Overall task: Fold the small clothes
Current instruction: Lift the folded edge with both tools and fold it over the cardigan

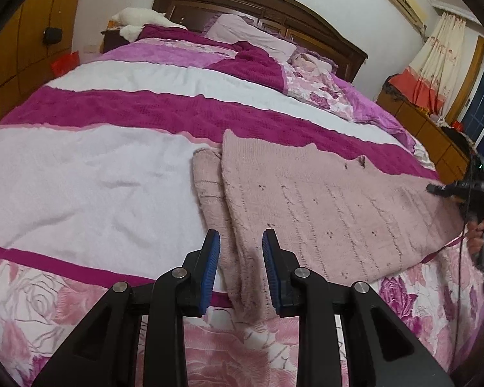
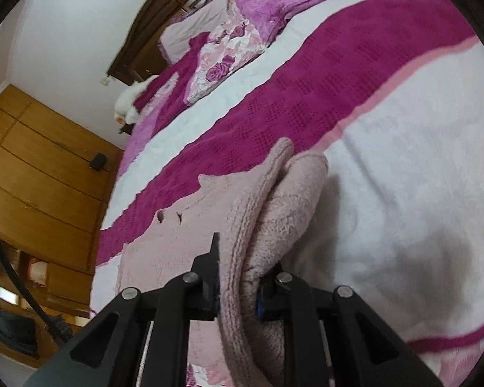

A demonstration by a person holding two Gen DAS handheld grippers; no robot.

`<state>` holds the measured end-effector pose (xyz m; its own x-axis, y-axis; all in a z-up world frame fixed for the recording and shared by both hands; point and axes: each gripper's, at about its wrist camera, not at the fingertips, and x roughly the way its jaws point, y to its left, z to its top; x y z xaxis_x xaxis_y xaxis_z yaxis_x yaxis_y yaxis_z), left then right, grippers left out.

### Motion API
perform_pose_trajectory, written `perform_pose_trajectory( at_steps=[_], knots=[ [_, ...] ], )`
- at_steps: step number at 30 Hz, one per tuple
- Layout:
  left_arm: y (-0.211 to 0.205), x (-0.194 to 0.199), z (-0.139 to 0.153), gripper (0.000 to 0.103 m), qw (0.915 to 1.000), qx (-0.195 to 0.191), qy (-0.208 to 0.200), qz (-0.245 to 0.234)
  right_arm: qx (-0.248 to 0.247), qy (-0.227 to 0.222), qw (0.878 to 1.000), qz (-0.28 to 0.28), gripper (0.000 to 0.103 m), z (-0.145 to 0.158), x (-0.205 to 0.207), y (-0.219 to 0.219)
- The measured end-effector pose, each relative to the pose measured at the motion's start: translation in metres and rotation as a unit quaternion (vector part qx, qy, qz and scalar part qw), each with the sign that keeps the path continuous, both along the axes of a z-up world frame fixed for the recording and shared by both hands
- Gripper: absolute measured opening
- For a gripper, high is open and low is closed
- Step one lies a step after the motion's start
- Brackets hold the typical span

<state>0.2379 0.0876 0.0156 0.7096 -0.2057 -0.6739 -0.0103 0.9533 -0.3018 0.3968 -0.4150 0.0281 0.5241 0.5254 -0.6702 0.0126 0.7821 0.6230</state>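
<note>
A dusty-pink knitted garment [image 1: 322,206] lies flat on the bed, its left side folded over in a narrow strip. My left gripper [image 1: 240,242] is open, its blue pads either side of the garment's near left corner, holding nothing. My right gripper [image 2: 238,277] is shut on a thick folded edge of the same pink garment [image 2: 261,213], which bunches up between its fingers. In the left wrist view the right gripper [image 1: 435,189] shows at the garment's far right edge, held by a hand.
The bed has a white and magenta striped blanket [image 1: 90,174] and a pink rose-print cover [image 1: 229,348] along the near edge. Pillows and a dark wooden headboard [image 1: 261,3] are at the far end. Wooden cabinets [image 2: 38,167] stand beside the bed.
</note>
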Motion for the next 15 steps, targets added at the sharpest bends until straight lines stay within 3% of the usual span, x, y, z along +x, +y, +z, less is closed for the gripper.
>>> perform_pose_trajectory(
  at_steps=[6, 9, 15],
  knots=[
    [0.005, -0.004, 0.004, 0.003, 0.9999, 0.014, 0.002, -0.004, -0.048, 0.009, 0.999, -0.009, 0.015, 0.033, -0.003, 0.031],
    [0.014, 0.001, 0.001, 0.003, 0.9998, 0.009, 0.014, 0.011, -0.098, 0.013, 0.995, -0.011, 0.015, 0.053, -0.004, 0.058],
    [0.026, 0.005, -0.005, 0.003, 0.9994, 0.005, 0.025, 0.024, -0.255, 0.032, 0.966, -0.018, 0.015, 0.085, 0.002, 0.136]
  ],
)
